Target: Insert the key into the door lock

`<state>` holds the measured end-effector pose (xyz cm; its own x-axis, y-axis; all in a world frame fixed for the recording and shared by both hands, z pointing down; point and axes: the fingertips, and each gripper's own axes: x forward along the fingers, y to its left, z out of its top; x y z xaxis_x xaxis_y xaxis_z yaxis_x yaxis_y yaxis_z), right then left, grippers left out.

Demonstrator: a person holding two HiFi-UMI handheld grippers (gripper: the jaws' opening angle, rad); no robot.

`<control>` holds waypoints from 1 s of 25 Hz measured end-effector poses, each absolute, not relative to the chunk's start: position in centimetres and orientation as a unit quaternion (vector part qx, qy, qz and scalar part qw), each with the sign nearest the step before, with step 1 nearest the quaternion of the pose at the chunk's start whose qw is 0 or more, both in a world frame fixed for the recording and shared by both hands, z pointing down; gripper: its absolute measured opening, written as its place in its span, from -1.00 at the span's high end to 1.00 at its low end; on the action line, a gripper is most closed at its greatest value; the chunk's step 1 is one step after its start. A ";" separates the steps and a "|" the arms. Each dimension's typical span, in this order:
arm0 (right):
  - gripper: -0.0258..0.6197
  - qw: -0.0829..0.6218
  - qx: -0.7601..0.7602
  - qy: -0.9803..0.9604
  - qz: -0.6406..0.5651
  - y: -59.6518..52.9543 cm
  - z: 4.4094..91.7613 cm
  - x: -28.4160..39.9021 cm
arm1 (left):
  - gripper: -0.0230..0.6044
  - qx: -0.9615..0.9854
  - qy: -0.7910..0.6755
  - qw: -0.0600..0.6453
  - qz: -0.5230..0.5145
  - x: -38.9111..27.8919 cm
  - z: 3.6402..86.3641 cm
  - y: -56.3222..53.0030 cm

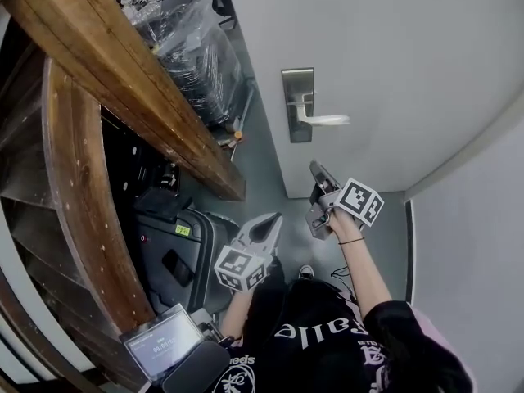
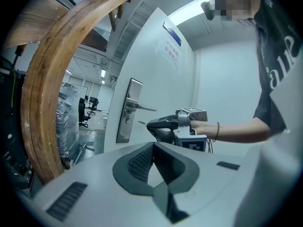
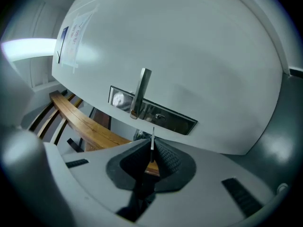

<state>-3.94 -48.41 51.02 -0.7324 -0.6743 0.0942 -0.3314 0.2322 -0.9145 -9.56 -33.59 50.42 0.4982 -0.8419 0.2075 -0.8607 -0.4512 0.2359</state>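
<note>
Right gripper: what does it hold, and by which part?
The right gripper holds a key by its head end; the thin blade sticks out forward.

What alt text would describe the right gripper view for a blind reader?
The right tool pinches a thin key edge-on, its tip aimed just below the keyhole in a metal lock plate on a white door. The door handle juts toward the camera; a wooden rail curves at left.

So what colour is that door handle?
The door handle is silver, shiny metal; the head view shows it best.
</note>
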 end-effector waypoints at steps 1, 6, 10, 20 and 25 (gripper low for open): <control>0.81 0.168 -0.330 0.764 -0.528 -48.9 51.1 -4.0 | 0.91 0.855 -0.494 0.156 0.031 -9.6 50.4 -34.0; 0.81 0.195 -0.342 0.741 -0.543 -51.3 51.4 -5.1 | 0.91 0.868 -0.471 0.154 0.036 -11.1 50.4 -36.4; 0.81 0.215 -0.354 0.721 -0.555 -52.9 51.6 -6.1 | 0.91 0.878 -0.454 0.148 0.037 -12.9 49.8 -38.6; 0.81 0.254 -0.374 0.686 -0.570 -55.5 52.1 -7.9 | 0.91 0.890 -0.429 0.151 0.040 -16.4 50.0 -42.3; 0.81 0.284 -0.363 0.670 -0.582 -55.6 52.3 -7.8 | 0.91 0.893 -0.422 0.149 0.039 -17.1 50.0 -43.3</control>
